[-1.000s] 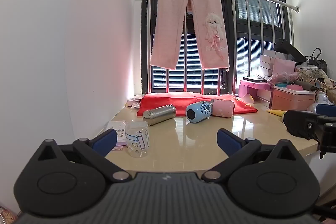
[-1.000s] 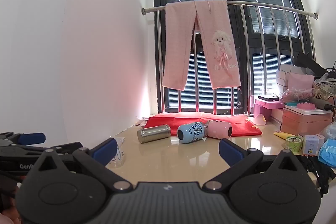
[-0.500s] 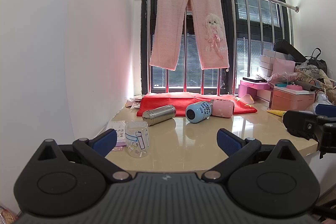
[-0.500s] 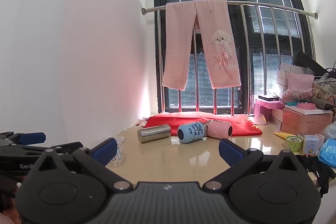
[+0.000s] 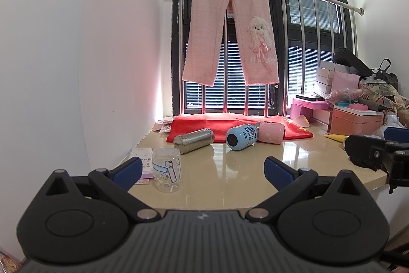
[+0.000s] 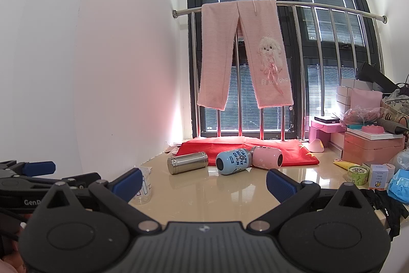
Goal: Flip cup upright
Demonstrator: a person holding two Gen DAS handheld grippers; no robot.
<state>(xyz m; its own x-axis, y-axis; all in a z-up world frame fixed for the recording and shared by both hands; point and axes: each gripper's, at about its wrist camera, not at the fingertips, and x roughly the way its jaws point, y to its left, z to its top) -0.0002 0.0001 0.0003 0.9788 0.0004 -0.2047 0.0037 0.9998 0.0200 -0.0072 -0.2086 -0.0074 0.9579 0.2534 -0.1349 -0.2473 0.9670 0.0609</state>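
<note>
Three cups lie on their sides at the back of the beige counter (image 5: 230,175): a steel flask (image 5: 193,140), a blue cup (image 5: 241,137) and a pink cup (image 5: 271,132). They also show in the right wrist view: the steel flask (image 6: 187,162), the blue cup (image 6: 234,161), the pink cup (image 6: 267,157). A clear printed glass (image 5: 166,170) stands near the front left. My left gripper (image 5: 202,172) is open and empty, short of the counter's front edge. My right gripper (image 6: 203,182) is open and empty, likewise held back.
A red cloth (image 5: 230,126) lies under the window railing, where pink trousers (image 5: 230,35) hang. Pink boxes (image 5: 355,120) and clutter fill the right side. A tape roll (image 6: 358,173) and small box (image 6: 381,175) sit at the right. The wall is close on the left.
</note>
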